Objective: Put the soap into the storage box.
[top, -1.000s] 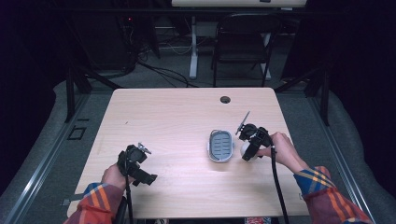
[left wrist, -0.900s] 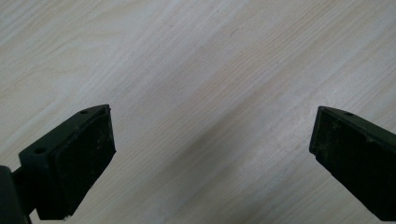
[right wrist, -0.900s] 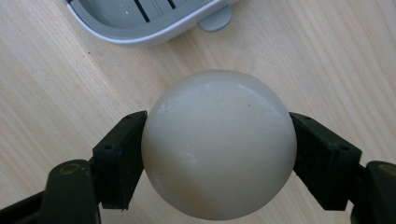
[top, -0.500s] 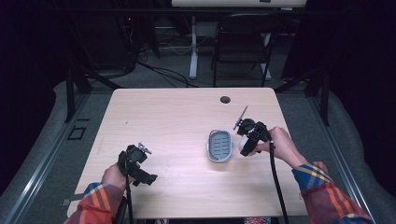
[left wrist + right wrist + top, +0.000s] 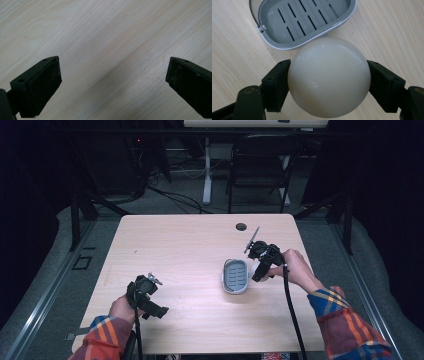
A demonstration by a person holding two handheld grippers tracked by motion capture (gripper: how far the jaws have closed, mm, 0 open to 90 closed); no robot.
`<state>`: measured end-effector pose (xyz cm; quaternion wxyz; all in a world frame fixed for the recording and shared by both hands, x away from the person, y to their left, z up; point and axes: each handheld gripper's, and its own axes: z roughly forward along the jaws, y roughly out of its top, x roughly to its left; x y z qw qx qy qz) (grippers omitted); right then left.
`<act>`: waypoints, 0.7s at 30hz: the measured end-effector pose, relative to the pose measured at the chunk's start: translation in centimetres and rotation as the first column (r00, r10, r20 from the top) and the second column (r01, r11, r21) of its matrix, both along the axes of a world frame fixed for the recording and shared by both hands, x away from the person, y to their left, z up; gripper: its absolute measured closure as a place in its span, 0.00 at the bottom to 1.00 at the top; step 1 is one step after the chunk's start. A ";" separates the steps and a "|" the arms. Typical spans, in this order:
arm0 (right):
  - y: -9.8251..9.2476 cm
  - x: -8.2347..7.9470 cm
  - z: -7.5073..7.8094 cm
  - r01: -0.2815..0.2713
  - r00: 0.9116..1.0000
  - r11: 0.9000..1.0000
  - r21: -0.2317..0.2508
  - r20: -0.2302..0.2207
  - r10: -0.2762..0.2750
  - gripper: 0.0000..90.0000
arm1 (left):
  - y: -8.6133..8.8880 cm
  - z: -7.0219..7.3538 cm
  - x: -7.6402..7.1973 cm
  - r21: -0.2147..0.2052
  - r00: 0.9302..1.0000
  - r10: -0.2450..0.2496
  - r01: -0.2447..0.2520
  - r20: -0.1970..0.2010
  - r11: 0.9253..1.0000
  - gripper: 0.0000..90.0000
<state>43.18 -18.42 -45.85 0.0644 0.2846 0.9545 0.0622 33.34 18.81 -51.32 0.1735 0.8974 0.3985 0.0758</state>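
Observation:
A rounded cream-white soap bar (image 5: 329,76) sits squeezed between the two black jaws of my right gripper (image 5: 329,80), held just above the table. Right beyond it lies a grey slotted soap dish (image 5: 304,18) with a wire handle at one end. From the high view the right gripper (image 5: 258,266) is at the dish's (image 5: 235,276) right side, with the soap (image 5: 255,268) as a pale spot under it. My left gripper (image 5: 142,292) rests at the front left of the table, its jaws wide apart (image 5: 112,82) over bare wood, holding nothing.
The light wooden table (image 5: 185,245) has a dark round cable hole (image 5: 241,226) near its far edge. A black chair (image 5: 260,165) and desk legs stand on the floor beyond the table. Cables trail from both grippers toward the front edge.
My right gripper with the soap has shifted slightly left and forward, closer to the soap dish. The left gripper has stayed in place.

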 end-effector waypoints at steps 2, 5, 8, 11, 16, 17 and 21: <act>0.2 0.0 0.1 0.001 1.000 1.000 0.012 -0.003 -0.001 0.27 | 0.0 0.0 0.0 0.001 1.000 0.000 0.000 -0.001 1.000 0.00; 0.8 0.3 0.5 -0.004 1.000 1.000 0.014 0.003 0.004 0.27 | 0.0 0.0 0.0 0.002 1.000 -0.002 0.002 -0.002 1.000 0.00; 1.0 0.5 0.6 -0.011 1.000 1.000 0.013 0.006 0.011 0.27 | 0.0 0.0 0.0 0.001 1.000 -0.001 0.001 0.000 1.000 0.00; 1.5 0.8 0.9 -0.013 1.000 1.000 0.013 0.007 0.013 0.27 | 0.0 0.0 0.0 0.000 1.000 -0.001 0.001 0.000 1.000 0.00; 2.3 1.2 1.1 -0.025 1.000 0.999 0.024 0.003 0.025 0.27 | 0.0 0.0 0.0 0.000 1.000 0.001 -0.001 0.006 1.000 0.00; 2.4 1.2 1.2 -0.027 1.000 0.999 0.020 0.006 0.027 0.27 | 0.0 0.0 0.0 -0.001 1.000 -0.001 0.001 0.002 1.000 0.00; 3.2 1.5 1.2 -0.032 0.999 0.999 0.021 0.005 0.032 0.27 | 0.0 0.0 0.0 -0.002 1.000 0.000 0.000 0.005 1.000 0.00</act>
